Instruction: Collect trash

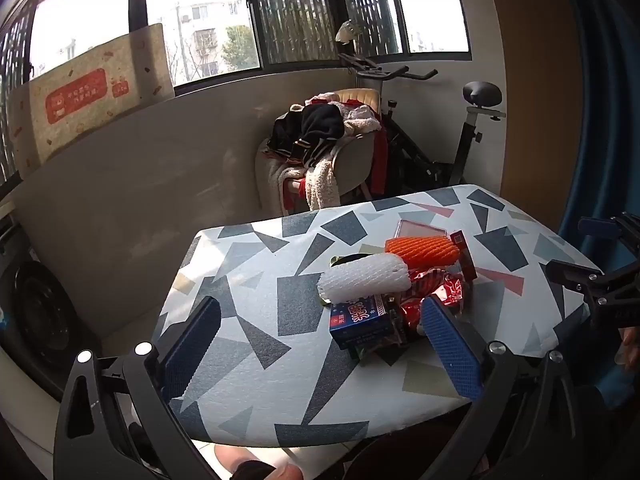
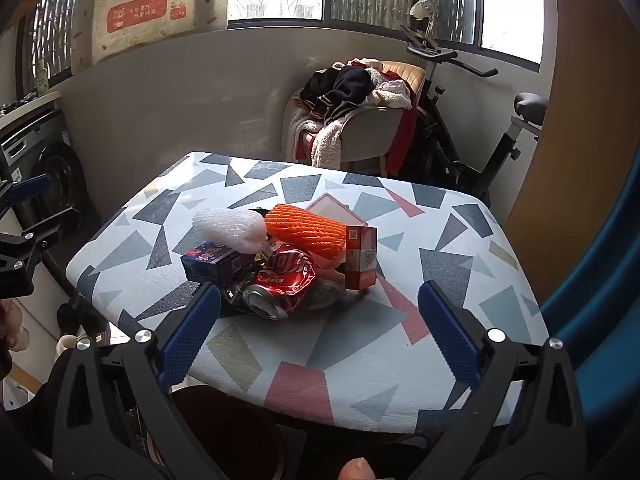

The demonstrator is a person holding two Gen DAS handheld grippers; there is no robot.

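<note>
A heap of trash lies on the patterned table (image 1: 248, 364) (image 2: 440, 248): a white foam net (image 1: 364, 280) (image 2: 230, 228), an orange foam net (image 1: 422, 250) (image 2: 306, 232), a blue box (image 1: 360, 322) (image 2: 216, 262), a crushed red can (image 2: 280, 284) (image 1: 434, 294) and an upright red-and-white carton (image 2: 361, 258) (image 1: 464, 254). My left gripper (image 1: 320, 340) hovers open over the table's near-left part, with its right finger beside the heap. My right gripper (image 2: 320, 328) is open just short of the can, nothing between its fingers.
A dark round bin (image 2: 224, 432) stands below the table's near edge. Behind the table are a chair piled with clothes (image 1: 320, 152) (image 2: 356, 112) and an exercise bike (image 1: 460, 140) (image 2: 480, 128). A washing machine (image 2: 44, 168) sits at the left.
</note>
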